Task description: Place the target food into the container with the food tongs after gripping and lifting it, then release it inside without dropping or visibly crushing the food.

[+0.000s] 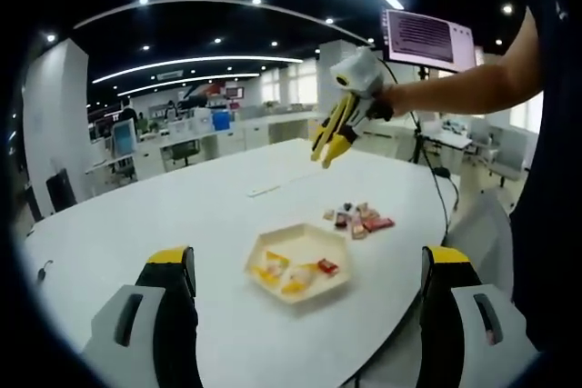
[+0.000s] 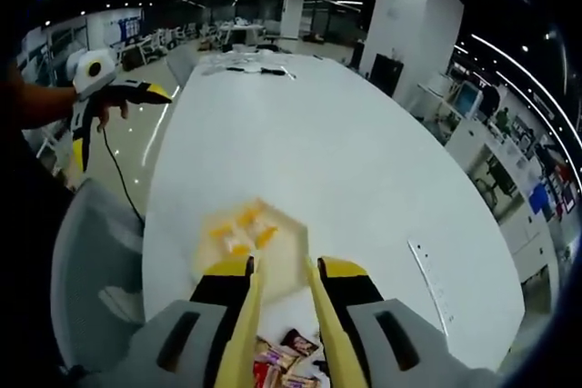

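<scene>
A cream hexagonal tray (image 1: 273,247) lies on the white table (image 1: 182,211) and holds yellow and red food pieces. A small pile of wrapped snacks (image 1: 356,218) sits just beyond it. My left gripper (image 1: 309,259) stands wide open in front of the tray, with nothing between its jaws. Above the snacks a hand holds my right gripper (image 1: 335,134), shut on yellow food tongs (image 1: 326,152) that point down. In the right gripper view the tongs (image 2: 244,324) run along the inside of the right gripper (image 2: 284,270), over the tray (image 2: 286,265) and snacks (image 2: 286,361). The left gripper (image 2: 118,120) is at upper left.
A grey chair (image 2: 91,252) stands at the table's near edge, with a cable hanging beside it. A monitor on a stand (image 1: 427,38) is behind the person's arm. A thin white strip (image 1: 264,190) lies on the table. Desks and chairs fill the background.
</scene>
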### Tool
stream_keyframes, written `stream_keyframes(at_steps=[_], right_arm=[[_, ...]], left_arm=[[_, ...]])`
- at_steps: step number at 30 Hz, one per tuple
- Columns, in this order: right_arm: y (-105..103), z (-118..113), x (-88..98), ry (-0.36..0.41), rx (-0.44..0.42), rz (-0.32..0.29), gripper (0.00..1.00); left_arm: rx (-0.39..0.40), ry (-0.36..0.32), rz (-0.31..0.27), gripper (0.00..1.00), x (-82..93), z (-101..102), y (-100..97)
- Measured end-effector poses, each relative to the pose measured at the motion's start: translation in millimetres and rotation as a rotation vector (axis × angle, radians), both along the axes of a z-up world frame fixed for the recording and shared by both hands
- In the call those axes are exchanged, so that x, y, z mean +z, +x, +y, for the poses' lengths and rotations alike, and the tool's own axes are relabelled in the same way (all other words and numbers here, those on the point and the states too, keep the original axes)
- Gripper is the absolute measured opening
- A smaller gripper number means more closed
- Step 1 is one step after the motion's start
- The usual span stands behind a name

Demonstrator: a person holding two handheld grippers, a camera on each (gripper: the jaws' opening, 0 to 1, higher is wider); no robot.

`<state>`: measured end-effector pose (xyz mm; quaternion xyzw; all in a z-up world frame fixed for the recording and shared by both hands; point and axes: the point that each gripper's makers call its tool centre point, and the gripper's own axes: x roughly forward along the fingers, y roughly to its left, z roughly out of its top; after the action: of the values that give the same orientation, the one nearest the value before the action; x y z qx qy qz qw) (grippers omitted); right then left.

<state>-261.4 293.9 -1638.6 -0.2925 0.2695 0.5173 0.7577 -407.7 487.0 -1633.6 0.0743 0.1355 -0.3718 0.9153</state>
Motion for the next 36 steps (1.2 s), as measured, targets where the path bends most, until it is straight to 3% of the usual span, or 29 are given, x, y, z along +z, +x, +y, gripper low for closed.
stream_keyframes(at_steps=[22,36], right_arm=[[2,-69,-8.9,-0.006,-0.082,-0.001,0.27],[9,-84,-17.7,-0.004,-0.137,0.005,0.27]], left_arm=[[0.005,0.012,0.005,0.99,-2.2,-3,0.7],[0.009,0.012,0.018,0.99,-6.1,-3,-0.9]])
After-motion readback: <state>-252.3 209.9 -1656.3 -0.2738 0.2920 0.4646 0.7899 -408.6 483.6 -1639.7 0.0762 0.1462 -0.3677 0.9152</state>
